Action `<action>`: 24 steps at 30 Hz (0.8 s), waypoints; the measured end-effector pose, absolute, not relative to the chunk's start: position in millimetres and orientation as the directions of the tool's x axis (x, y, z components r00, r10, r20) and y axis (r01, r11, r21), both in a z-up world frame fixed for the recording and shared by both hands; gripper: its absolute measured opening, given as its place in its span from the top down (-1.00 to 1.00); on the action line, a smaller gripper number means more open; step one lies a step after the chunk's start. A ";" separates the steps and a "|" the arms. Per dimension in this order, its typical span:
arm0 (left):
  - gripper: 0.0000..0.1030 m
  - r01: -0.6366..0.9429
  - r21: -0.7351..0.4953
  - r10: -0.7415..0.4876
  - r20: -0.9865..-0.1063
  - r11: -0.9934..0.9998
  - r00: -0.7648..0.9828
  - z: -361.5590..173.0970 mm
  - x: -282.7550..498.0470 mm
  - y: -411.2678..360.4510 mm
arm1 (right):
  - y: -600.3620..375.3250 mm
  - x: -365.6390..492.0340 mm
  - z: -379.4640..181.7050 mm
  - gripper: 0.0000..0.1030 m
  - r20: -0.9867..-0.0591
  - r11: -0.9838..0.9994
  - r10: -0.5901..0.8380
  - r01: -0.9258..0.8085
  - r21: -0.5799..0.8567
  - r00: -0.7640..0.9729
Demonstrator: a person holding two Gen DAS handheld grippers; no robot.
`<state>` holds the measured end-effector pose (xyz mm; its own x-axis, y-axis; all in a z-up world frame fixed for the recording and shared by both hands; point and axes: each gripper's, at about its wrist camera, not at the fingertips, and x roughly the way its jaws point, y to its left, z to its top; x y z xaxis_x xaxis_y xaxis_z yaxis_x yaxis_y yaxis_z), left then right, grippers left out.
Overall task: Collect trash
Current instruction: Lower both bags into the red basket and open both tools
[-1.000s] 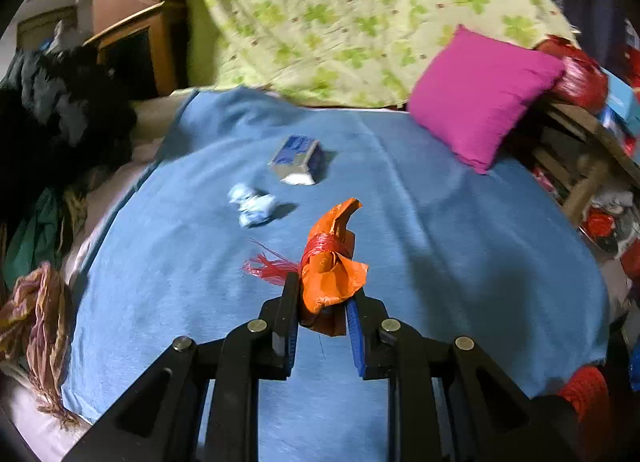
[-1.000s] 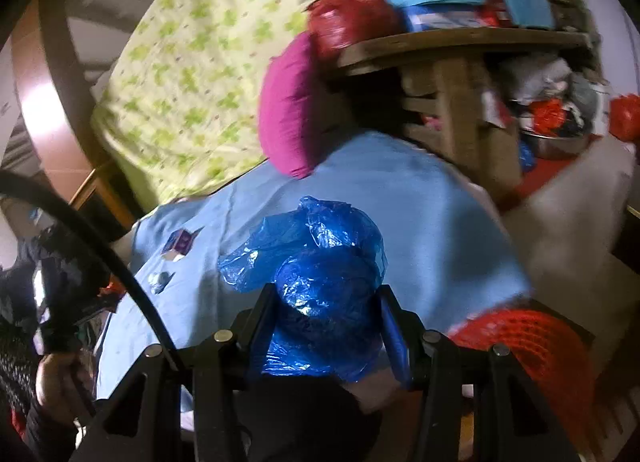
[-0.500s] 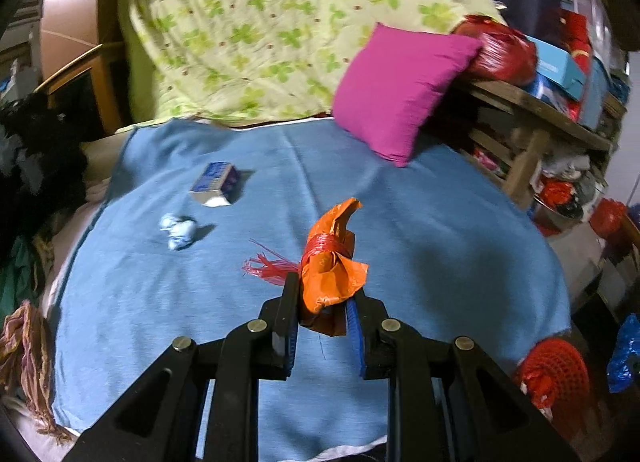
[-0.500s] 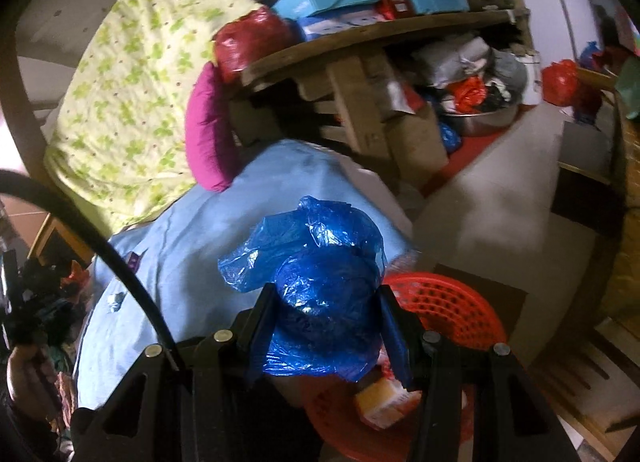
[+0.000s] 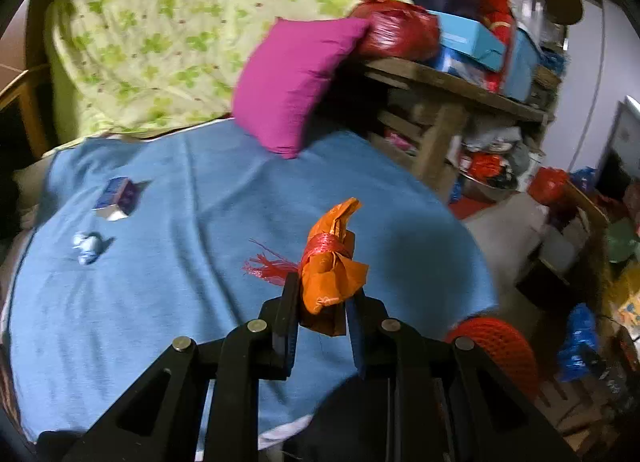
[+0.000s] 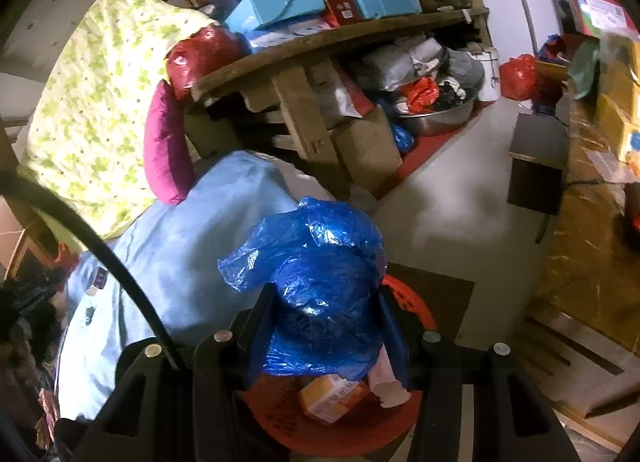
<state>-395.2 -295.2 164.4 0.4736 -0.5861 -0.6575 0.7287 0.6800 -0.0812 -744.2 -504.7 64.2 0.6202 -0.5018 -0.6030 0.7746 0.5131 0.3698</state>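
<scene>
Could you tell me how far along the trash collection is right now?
Done: some litter already lies in the red basket. In hand: right gripper holds a blue bag over it; left gripper clamps an orange wrapper. Left: small carton and crumpled paper on the bed.

A blue plastic bag hides most of the red basket and its contents; print on the small carton on the bed is too blurred to read.
</scene>
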 end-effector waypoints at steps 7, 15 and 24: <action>0.56 0.795 -0.090 -0.633 -0.662 0.599 0.402 164.1 -426.2 -323.9 | -512.1 -741.0 35.6 -0.01 -0.637 0.493 -0.463 0.776 0.394 0.617; 0.56 0.833 -0.093 -0.650 -0.674 0.546 0.351 159.6 -448.3 -344.4 | -514.6 -731.5 9.5 -0.19 -0.681 0.475 -0.435 0.793 0.382 0.588; 0.56 0.860 -0.112 -0.661 -0.692 0.497 0.291 150.7 -459.3 -359.2 | -511.9 -739.2 23.6 -0.73 -0.638 0.477 -0.477 0.788 0.390 0.605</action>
